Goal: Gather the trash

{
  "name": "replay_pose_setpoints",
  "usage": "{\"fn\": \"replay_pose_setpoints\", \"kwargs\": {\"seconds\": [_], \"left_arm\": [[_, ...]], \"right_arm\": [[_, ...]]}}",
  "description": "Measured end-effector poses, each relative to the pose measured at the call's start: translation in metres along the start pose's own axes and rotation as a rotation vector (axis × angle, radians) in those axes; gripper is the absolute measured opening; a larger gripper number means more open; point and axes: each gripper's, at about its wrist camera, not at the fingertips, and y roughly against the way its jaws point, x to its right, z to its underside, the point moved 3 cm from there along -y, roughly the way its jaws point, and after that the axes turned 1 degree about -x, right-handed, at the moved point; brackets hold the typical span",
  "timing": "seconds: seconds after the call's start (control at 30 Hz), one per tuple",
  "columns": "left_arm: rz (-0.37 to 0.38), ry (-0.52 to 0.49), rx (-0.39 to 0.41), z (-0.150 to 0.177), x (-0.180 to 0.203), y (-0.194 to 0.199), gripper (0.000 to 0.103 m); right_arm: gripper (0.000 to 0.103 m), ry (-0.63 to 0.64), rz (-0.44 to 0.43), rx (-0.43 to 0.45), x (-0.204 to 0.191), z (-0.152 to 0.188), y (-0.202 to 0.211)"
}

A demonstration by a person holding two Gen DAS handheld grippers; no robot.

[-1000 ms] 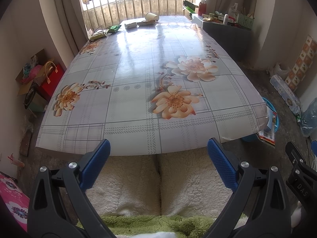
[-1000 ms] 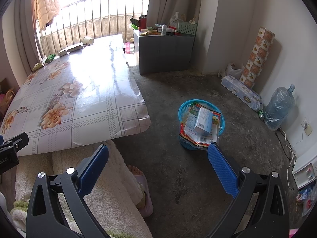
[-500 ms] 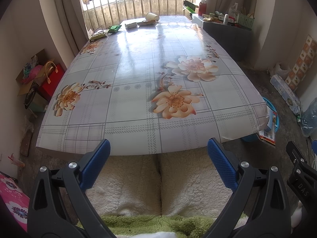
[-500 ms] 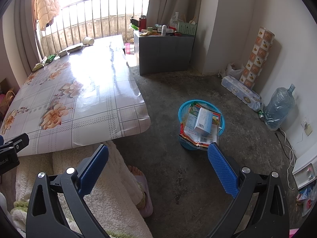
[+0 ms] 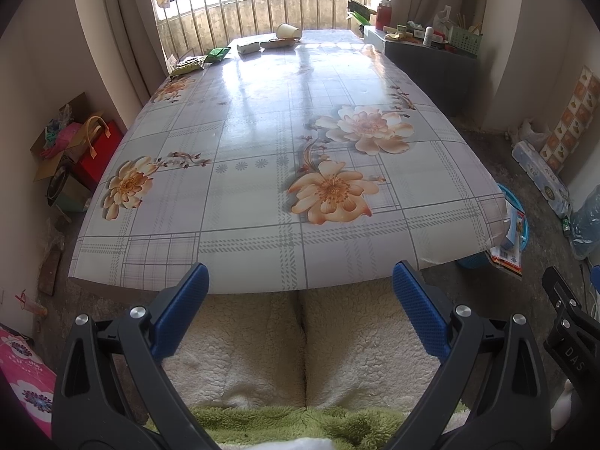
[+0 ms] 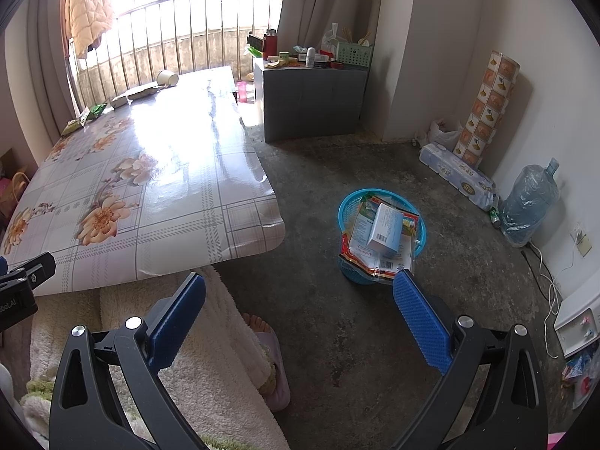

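Note:
Trash lies at the far end of the flowered table (image 5: 262, 202): a tipped paper cup (image 5: 288, 31), a flat brown wrapper (image 5: 278, 42), a small white box (image 5: 249, 47) and green packets (image 5: 218, 53). A blue basket (image 6: 380, 234) on the floor holds a white carton (image 6: 386, 230) and snack wrappers. My left gripper (image 5: 300, 296) hangs open over a person's fleece-covered lap at the table's near edge. My right gripper (image 6: 300, 307) is open too, above the floor to the left of the basket. Both hold nothing.
A grey cabinet (image 6: 311, 101) with clutter on top stands beyond the table. Along the right wall are a patterned roll (image 6: 487, 108), a tissue pack (image 6: 455, 176) and a water jug (image 6: 528, 202). Bags and boxes (image 5: 75, 150) sit left of the table. A slippered foot (image 6: 270, 360) rests on the floor.

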Motion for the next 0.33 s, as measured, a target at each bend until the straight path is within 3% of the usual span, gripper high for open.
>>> {"fn": "replay_pose_setpoints", "kwargs": {"seconds": [0.33], "left_arm": [[-0.001, -0.002, 0.012, 0.0008, -0.0002, 0.0031, 0.094]], "right_arm": [[0.097, -0.003, -0.002, 0.0, -0.0007, -0.001, 0.0005]]}}
